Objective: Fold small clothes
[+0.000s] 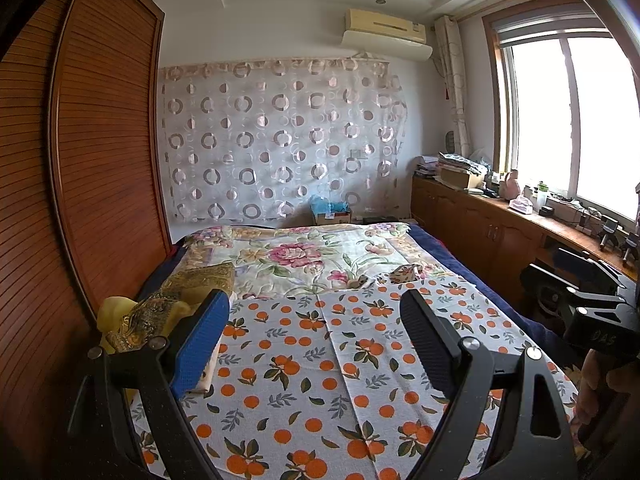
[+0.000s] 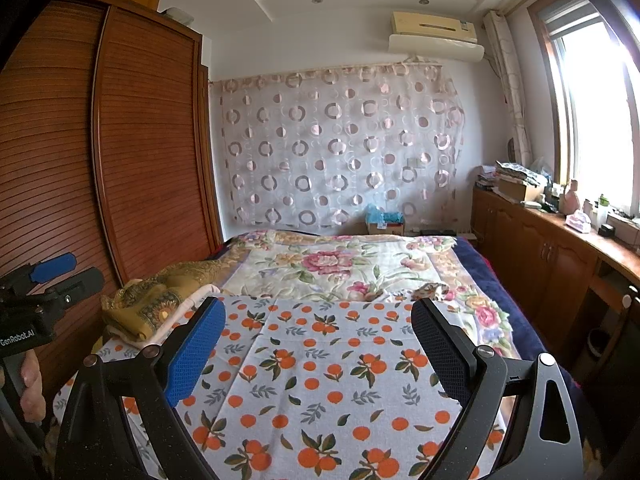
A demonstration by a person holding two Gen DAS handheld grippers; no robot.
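- Left gripper (image 1: 314,334): black frame, blue-padded fingers spread wide apart, nothing between them; it hangs above the white cloth printed with oranges and green leaves (image 1: 340,360) that covers the near end of the bed.
- Right gripper (image 2: 318,344): likewise spread wide and empty, over the same cloth.
- Just left of the left gripper's blue finger: a stack of small clothes, an ochre paisley-patterned garment (image 2: 140,308) lying on pale cream pieces, with a yellow item (image 1: 116,312) at its edge. The top pieces look roughly folded; whether the stack is finished or waiting cannot be told.
- Ahead and right of the claws: a small patterned fabric piece (image 1: 406,272), crumpled on the floral quilt (image 1: 296,256).
- Handling judgement: thin cloth slips and bunches; any fold goes best with both claws pinching opposite corners, held taut, laid flat on the orange-print cloth.
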